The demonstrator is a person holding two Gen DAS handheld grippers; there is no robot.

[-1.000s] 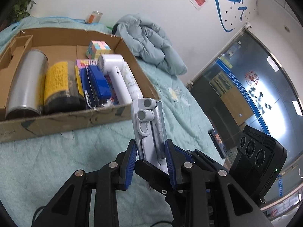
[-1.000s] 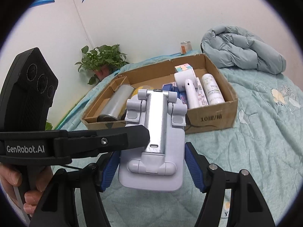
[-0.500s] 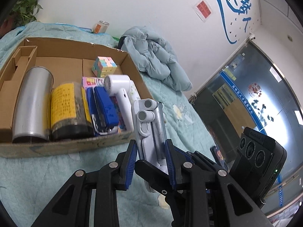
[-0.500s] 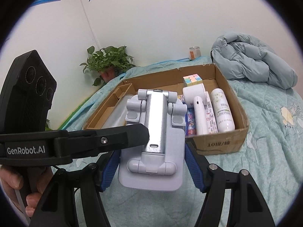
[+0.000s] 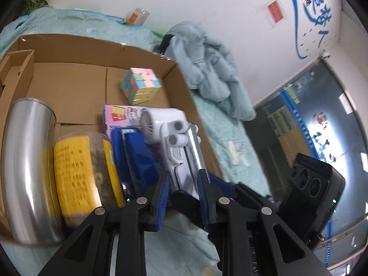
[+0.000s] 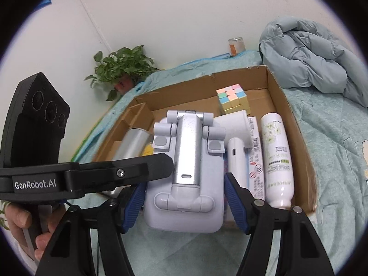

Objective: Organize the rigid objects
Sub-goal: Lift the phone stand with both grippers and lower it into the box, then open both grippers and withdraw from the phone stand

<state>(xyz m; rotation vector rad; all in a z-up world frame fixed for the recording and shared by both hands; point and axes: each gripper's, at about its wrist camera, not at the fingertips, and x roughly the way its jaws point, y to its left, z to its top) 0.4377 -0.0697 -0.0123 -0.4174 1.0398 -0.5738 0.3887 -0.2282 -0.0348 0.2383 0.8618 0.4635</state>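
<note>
- Left wrist view: at the far left of the cardboard box lies a steel tumbler, then a yellow-labelled jar, then a blue object. They are packed side by side, so the free room for one more thing is small.
- The left tool is closed on the thin edge of the white folding stand, with the blue pads pressed on both sides. The stand is in the air over the near part of the box, above the blue object and the white handheld fan.
- Right wrist view: the right tool grips the wide base of the stand across its two sides, narrowly, without much margin.
- Risk, in my judgement: if one tool lets go too early, the stand can swing on the other grip and knock the fan or the white bottle.
- If the stand is lowered here, it may land on top of the other things and sit crooked; the hinged arm could also fold.
- The Rubik's cube stands apart at the back, where the floor of the box is bare; this seems the safer place.
</note>
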